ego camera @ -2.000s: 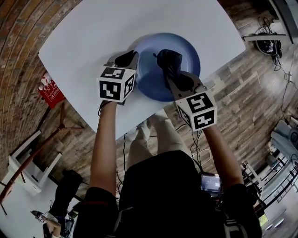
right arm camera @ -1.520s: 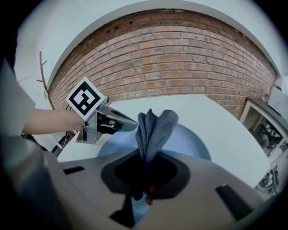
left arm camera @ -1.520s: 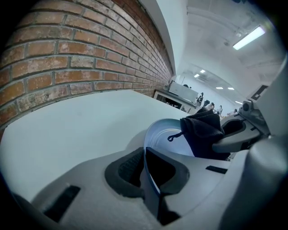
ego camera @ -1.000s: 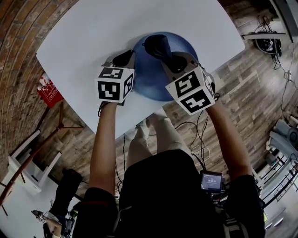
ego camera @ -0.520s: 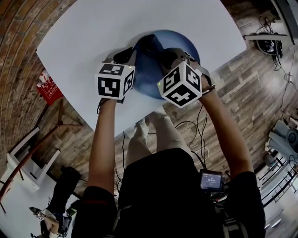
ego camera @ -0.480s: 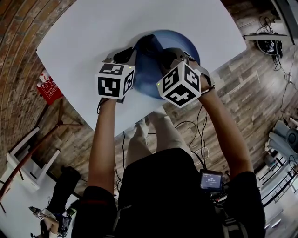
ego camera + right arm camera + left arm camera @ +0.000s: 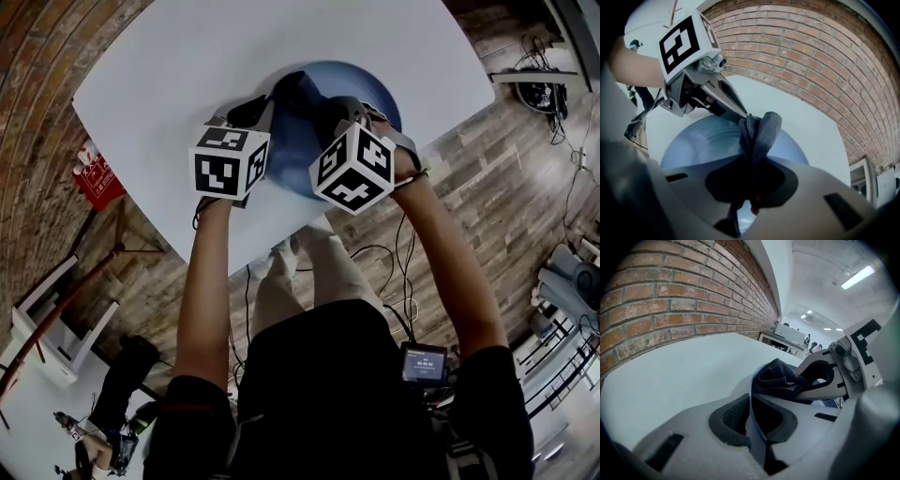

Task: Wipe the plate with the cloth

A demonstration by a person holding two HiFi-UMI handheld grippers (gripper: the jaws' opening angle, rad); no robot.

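A blue plate [image 7: 380,89] lies on the white table [image 7: 178,56]. My left gripper [image 7: 260,114] is shut on the plate's left rim; in the left gripper view the thin blue rim [image 7: 752,427] runs between its pads. A dark grey cloth [image 7: 298,94] rests on the left part of the plate, with my right gripper [image 7: 317,105] shut on it. The right gripper view has the cloth [image 7: 762,132] bunched upright over the plate [image 7: 693,140], right beside the left gripper [image 7: 701,89]. Most of the plate's near side is hidden by the marker cubes.
The table's near edge [image 7: 272,239] runs just below the grippers, with wooden floor beyond. A brick wall [image 7: 811,61] borders the table's far side. A red object [image 7: 98,178] stands on the floor to the left. The person's legs are under the table edge.
My right gripper has carried the cloth leftwards across the plate, from its middle to beside the left gripper, and its cube has turned. The left gripper has kept its hold and place.
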